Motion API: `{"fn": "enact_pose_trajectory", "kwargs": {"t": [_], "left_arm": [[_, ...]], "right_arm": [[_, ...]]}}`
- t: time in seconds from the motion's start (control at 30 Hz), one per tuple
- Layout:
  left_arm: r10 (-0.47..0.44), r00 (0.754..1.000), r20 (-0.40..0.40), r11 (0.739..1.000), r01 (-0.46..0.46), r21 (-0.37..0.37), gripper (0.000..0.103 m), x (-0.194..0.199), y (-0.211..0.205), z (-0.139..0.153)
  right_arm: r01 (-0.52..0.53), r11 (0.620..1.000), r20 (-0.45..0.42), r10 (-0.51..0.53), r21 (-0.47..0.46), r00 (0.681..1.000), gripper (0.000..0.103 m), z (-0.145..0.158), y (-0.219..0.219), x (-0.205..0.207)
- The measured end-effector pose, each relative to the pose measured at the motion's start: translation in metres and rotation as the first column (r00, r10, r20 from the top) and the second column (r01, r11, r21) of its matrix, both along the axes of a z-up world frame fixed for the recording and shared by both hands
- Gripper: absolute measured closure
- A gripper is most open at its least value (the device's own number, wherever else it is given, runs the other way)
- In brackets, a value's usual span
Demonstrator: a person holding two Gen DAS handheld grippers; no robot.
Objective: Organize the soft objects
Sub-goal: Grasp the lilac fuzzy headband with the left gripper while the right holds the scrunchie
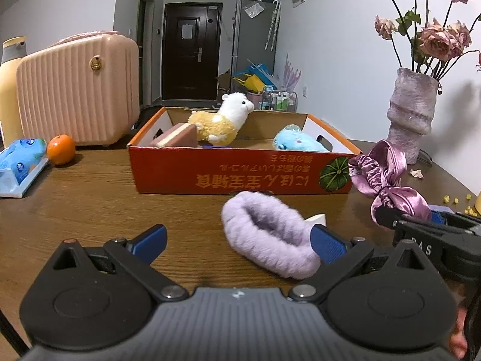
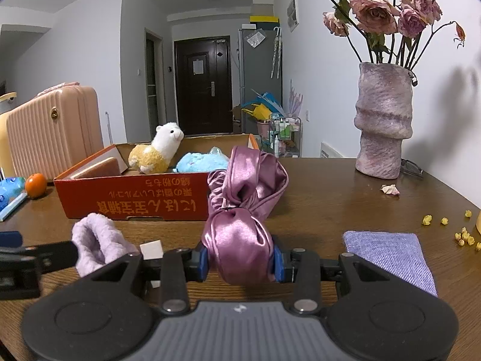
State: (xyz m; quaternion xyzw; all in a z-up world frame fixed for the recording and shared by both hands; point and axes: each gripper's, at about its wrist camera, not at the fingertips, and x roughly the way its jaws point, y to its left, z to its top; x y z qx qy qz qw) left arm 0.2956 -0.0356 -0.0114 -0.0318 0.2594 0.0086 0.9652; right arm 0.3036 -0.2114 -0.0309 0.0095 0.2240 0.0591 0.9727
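Note:
A red cardboard box (image 1: 240,177) (image 2: 135,201) stands on the wooden table and holds a white-and-yellow alpaca plush (image 1: 224,120) (image 2: 157,152), a blue plush (image 1: 296,141) (image 2: 201,162) and a brown sponge block (image 1: 180,138). My right gripper (image 2: 240,260) is shut on a purple satin scrunchie (image 2: 243,207) (image 1: 387,177), lifted just in front of the box. My left gripper (image 1: 240,242) stands open; a fluffy lilac band (image 1: 270,234) (image 2: 96,240) lies on the table between its fingers, nearer the right pad.
A lilac knitted cloth (image 2: 390,255) lies at the right front. A vase of dried roses (image 1: 412,114) (image 2: 381,123) stands at the back right. An orange (image 1: 61,149), a blue pack (image 1: 21,162) and a pink suitcase (image 1: 78,90) are at the left.

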Motion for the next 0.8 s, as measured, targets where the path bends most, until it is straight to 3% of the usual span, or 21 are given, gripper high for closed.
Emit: {"fn": "enact_pose_trajectory", "kwargs": {"t": [0.57,0.8], "left_arm": [[0.091,0.995,-0.052,0.996,-0.091,-0.015,0.0,0.036,-0.023,-0.01],[0.106,0.985,-0.133,0.992,-0.114,-0.052,0.0,0.048,-0.011,-0.021]], "right_arm": [[-0.001,1.0,0.015,0.001,0.008,1.0,0.064,0.003,-0.006,0.0],[-0.009,1.0,0.008,0.009,0.002,1.0,0.064,0.002,-0.005,0.0]]}}
